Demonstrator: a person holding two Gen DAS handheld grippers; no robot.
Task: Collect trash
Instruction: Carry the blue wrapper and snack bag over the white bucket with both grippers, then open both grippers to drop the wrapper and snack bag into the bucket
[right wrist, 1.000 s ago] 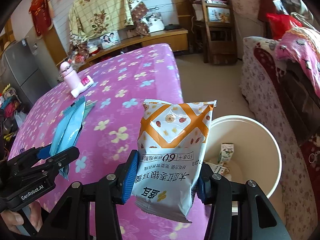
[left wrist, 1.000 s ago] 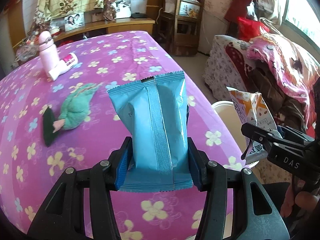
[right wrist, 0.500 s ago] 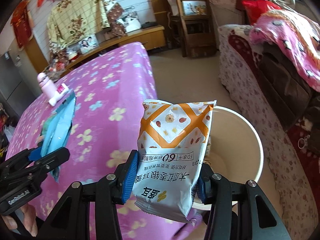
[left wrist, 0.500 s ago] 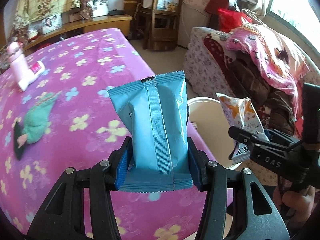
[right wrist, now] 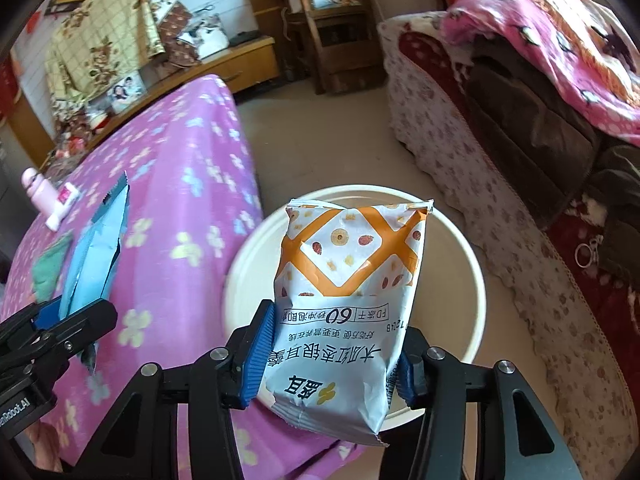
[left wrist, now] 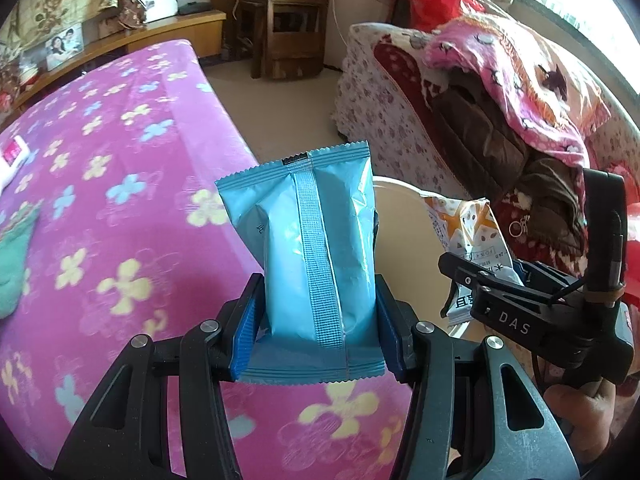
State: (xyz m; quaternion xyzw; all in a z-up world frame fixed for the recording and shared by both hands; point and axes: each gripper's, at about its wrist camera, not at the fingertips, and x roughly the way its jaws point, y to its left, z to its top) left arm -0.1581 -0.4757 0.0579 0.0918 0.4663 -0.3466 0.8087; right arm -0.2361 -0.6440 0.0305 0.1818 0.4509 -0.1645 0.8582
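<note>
On your far left, a pink bottle (right wrist: 38, 192) is lying on the purple flowered table (right wrist: 192, 168), with a green cloth (right wrist: 48, 264) nearer you. Your left gripper (left wrist: 316, 320) is pinching a blue packet (left wrist: 312, 264) upright between its blue pads, over the table's right edge. Just beside that edge a cream bin (right wrist: 468, 264) is standing on the floor. Your right gripper (right wrist: 332, 348) is clamping an orange-and-white snack bag (right wrist: 352, 280) directly above the bin's mouth. A draped sofa (right wrist: 500, 128) is sitting on the right.
</note>
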